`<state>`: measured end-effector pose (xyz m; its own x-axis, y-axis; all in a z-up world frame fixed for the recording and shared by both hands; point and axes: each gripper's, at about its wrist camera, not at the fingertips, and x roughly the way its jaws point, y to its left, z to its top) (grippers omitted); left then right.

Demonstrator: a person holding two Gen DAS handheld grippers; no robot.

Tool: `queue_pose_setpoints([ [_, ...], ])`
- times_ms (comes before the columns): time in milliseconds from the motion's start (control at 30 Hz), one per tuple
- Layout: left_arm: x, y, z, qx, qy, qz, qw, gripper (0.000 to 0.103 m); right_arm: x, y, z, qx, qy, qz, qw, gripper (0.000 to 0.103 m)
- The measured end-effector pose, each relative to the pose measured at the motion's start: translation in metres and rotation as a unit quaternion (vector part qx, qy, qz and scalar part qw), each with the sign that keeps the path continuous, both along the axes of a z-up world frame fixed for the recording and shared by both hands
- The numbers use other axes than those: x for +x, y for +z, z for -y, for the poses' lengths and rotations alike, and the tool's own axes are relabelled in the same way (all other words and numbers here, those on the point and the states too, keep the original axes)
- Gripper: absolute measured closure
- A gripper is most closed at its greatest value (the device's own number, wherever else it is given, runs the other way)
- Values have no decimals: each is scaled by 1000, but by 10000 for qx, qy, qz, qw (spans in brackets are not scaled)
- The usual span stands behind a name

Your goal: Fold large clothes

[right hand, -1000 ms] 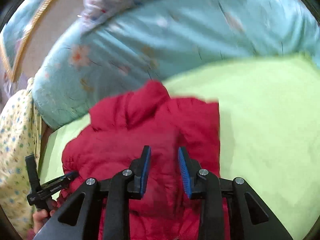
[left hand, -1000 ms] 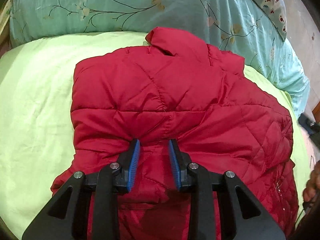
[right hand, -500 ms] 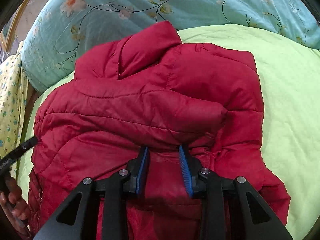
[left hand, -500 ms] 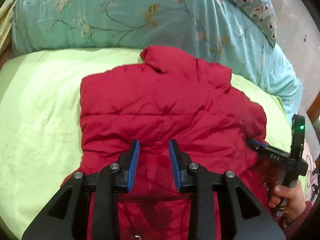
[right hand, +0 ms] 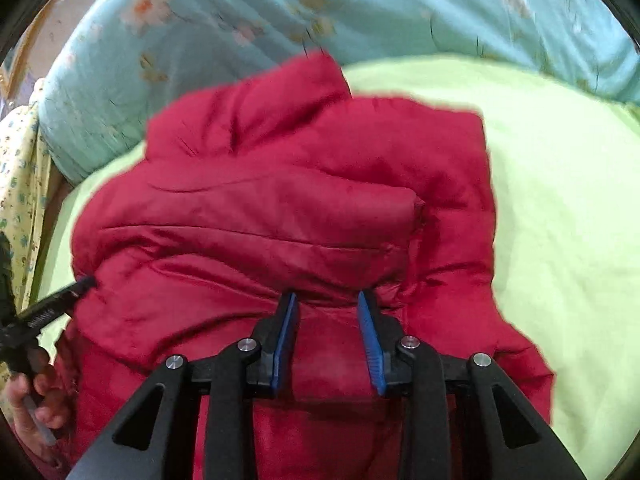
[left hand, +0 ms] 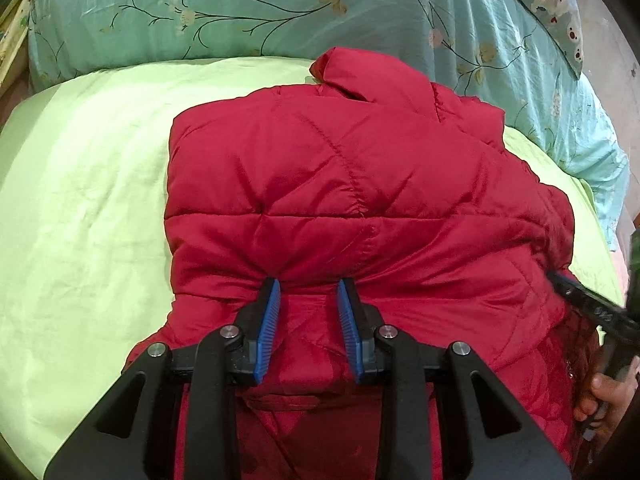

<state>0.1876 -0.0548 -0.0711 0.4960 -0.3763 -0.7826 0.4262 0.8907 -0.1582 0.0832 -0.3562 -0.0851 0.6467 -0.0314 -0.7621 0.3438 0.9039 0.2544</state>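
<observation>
Two grippers over one garment. Green sheet (left hand: 80, 208) covers bed; floral teal duvet (left hand: 240, 8) along far edge. Red quilted jacket (left hand: 340, 184) lies mid-sheet, partly folded, collar toward duvet. Left gripper (left hand: 307, 284) low over jacket hem, jaws parted, grasping nothing. Right gripper (right hand: 326, 296) likewise low, jaws released, pointing toward collar.

The red jacket (left hand: 360, 200)'s lower part runs behind the left gripper (left hand: 308, 284) and off the frame's bottom. The right-wrist view is motion-blurred, softening the floral quilt (right hand: 240, 20).
</observation>
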Motion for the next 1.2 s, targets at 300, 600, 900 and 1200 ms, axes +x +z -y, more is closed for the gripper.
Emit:
queue_pose_setpoints([
  [300, -3, -1, 3, 222, 17, 43, 9997, 74, 0, 0, 3, 42, 5, -18, 10000, 73],
  [600, -22, 26, -20, 120, 60, -19, 9999, 68, -45, 38, -3, 228, -48, 185, 9996, 65],
  [900, -89, 30, -79, 210, 12, -176, 9996, 59, -150, 53, -3, 229, -139, 23, 9996, 43],
  [1200, -140, 28, -137, 231, 258, -414, 9985, 53, -218, 40, 7, 492, -466, -478, 9966, 42],
])
